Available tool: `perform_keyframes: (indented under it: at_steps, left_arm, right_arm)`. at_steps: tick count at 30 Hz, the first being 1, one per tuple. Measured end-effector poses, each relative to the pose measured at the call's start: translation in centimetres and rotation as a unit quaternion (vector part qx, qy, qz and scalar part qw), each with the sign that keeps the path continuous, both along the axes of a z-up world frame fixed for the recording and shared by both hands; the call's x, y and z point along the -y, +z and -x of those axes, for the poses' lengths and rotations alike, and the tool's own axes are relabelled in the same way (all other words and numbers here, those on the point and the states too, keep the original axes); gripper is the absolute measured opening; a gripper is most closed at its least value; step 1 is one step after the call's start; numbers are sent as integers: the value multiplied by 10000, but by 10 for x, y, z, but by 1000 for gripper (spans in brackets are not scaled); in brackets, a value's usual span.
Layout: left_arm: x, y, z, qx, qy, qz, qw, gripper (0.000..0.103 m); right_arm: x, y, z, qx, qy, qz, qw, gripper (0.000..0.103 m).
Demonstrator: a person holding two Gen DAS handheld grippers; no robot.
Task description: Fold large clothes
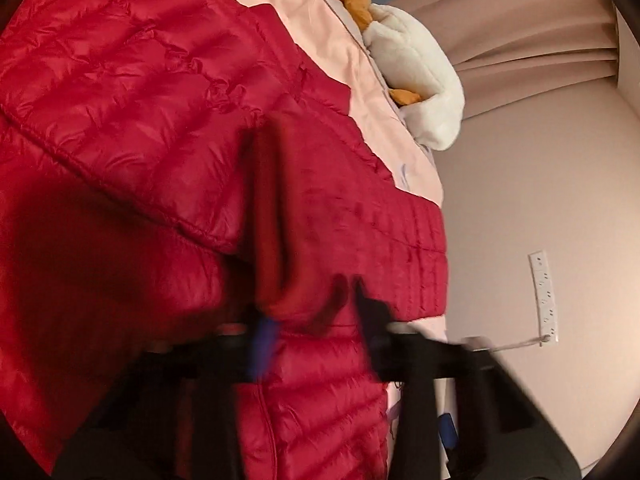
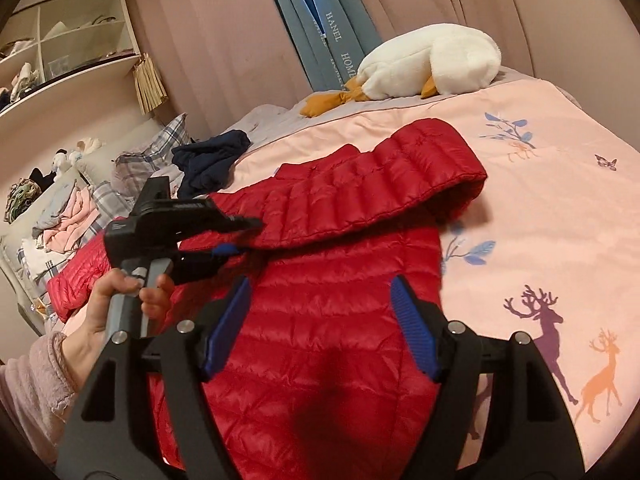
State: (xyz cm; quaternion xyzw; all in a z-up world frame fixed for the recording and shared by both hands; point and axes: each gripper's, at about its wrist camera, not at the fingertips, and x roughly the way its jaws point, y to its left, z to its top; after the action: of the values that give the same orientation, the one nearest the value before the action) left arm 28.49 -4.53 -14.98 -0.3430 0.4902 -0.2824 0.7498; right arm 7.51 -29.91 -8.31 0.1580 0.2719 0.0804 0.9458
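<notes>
Right tongs (image 2: 320, 320) stand nearest us, wide open above one red puffer jacket (image 2: 332, 312) spread on the bed's pink quilt (image 2: 540, 220), gripping nothing; we count one plush goose (image 2: 424, 64) and one dark garment (image 2: 208, 160); only the right view shows shelves (image 2: 60, 40) and the hand (image 2: 120, 304) carrying the left tongs (image 2: 236, 236), nearly closed on a jacket fold; the left view adds a power strip (image 1: 546, 296).
</notes>
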Motion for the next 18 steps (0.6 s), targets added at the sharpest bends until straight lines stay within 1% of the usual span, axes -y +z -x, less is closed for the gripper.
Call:
perform_keyframes:
  at_steps: [1,3,4,6,7,10,11,14,18]
  left_arm:
    - [-1,0,-1,26,60,-27,10000,12]
    - [-3,5,-2,126,177,-116,9997,8]
    - [-4,12,-3,252,244,-190,9992,7]
    - [-9,30,-2,515,338,-211,9979,6]
    - [-15,44,0,737,424,-152,9963,6]
    - [-42,81,7,1327,771,-118,9881,6]
    - [-54,90,9,1428,918,-162,9854,6]
    - [-86,98,9,1485,1203,-288,9811,6]
    - [-113,80,10,1217,1392,-670,9805,6]
  right_arm:
    - [1,0,1,9,-4,2,10000,73]
    - [4,0,3,1,-39,0,10000,73]
    - [5,1,3,-1,-70,1,10000,73]
    - [9,1,5,11,-111,-15,9999,73]
    - [11,1,6,21,-150,-18,9999,73]
    - [16,1,9,5,-191,-69,9998,73]
    - [16,0,9,-10,-198,-76,9998,73]
    - [17,-6,7,-109,-224,-78,9997,73]
    - [12,-10,4,-198,-194,-20,9996,73]
